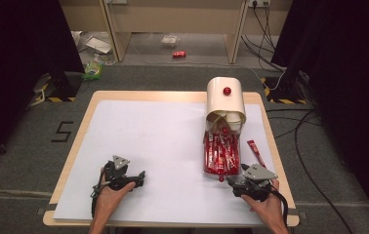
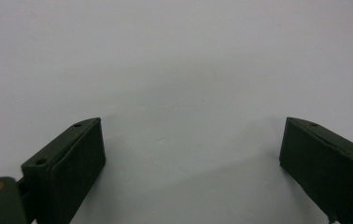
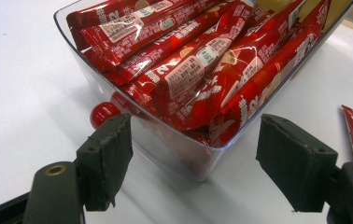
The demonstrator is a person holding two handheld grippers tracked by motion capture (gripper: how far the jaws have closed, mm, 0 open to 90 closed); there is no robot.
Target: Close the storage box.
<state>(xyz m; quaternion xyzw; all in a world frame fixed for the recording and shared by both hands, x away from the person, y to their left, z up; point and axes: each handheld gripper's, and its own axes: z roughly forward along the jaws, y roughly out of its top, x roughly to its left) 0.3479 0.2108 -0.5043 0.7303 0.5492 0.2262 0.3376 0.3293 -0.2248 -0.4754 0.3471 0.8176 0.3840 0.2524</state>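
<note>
Clear drawer (image 3: 118, 100) of red sachets (image 3: 198, 60) before open right tool (image 3: 193, 154).

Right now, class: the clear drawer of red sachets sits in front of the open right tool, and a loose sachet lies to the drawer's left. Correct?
Not quite. The loose sachet lies to the right of the drawer, as the high view shows. The right tool is open before it.

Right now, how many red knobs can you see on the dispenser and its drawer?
2. One red knob sits on the white dispenser; another red knob is on the clear drawer front, by the right gripper. Others may be hidden.
</note>
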